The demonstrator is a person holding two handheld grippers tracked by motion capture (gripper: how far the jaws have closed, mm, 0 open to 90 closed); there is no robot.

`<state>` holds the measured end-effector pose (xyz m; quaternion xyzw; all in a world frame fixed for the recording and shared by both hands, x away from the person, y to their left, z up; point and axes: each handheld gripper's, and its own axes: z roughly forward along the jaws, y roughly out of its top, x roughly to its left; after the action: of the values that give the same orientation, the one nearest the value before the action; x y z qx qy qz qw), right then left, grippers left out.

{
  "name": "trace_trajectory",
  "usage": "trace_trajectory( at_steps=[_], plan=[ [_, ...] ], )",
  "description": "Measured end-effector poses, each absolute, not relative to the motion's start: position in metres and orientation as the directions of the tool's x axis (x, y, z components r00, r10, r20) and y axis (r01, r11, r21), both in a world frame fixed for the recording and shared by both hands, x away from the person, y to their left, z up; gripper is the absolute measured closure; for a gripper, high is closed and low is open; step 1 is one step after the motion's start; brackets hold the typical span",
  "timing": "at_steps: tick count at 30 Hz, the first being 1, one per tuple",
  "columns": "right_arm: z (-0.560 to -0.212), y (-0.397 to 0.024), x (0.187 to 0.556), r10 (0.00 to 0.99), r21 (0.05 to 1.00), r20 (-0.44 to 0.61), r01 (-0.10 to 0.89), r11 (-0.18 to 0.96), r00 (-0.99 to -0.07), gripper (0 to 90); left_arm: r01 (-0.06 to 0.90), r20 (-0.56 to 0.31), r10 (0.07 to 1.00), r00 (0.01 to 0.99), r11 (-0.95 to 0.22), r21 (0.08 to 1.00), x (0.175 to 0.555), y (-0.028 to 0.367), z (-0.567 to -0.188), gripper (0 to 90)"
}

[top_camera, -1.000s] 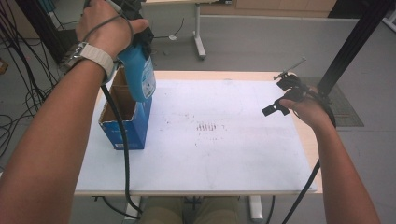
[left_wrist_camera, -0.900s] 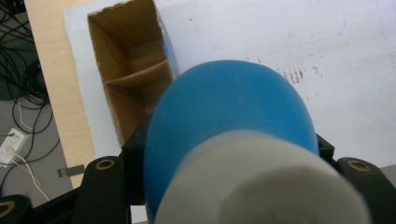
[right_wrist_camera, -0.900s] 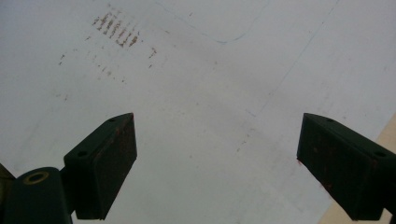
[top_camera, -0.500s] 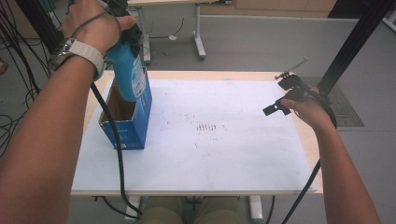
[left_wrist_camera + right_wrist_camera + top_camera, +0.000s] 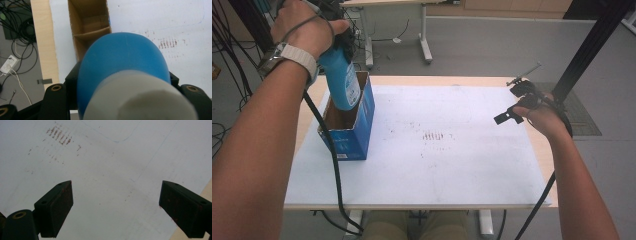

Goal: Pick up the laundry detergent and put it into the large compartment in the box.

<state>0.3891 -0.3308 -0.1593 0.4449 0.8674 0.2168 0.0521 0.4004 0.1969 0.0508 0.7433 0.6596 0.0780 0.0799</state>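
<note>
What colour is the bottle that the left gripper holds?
The bottle is blue with a white label, seen best in the high view.

floor [image 5: 492, 45]: grey | desk legs [image 5: 424, 35]: white, beyond table's far edge | cables [image 5: 227, 75]: far-left floor | post [image 5: 592, 45]: black, far right

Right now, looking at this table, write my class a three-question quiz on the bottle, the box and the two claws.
1. True or false: the right claw grips the blue plastic bottle with the white cap.
2. Where is the bottle's lower end? A) flat on the white table sheet B) at the open top of the blue cardboard box C) on the floor
3. Fill in: the box's inside is split by a brown cardboard ____.

Key
1. False: the left claw is shut on the bottle; the right claw hangs open over the sheet.
2. B
3. divider
</note>
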Motion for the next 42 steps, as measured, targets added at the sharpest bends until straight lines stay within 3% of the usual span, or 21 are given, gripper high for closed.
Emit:
trace_trajectory(
  at_steps=[19, 42],
  plan=[
    [-0.163, -0.324, 0.397, 0.786, 0.421, 0.103, 0.742, 0.521, -0.61, 12.1, 0.969, 0.027, 0.996, 0.08, -0.084, 0.231, 0.404, 0.211, 0.04, 39.4],
    [-0.171, -0.323, 0.403, 0.788, 0.414, 0.111, 0.749, 0.517, -0.605, 12.1, 0.971, 0.039, 0.996, 0.075, -0.082, 0.223, 0.417, 0.221, 0.0, 39.4]
  ],
)
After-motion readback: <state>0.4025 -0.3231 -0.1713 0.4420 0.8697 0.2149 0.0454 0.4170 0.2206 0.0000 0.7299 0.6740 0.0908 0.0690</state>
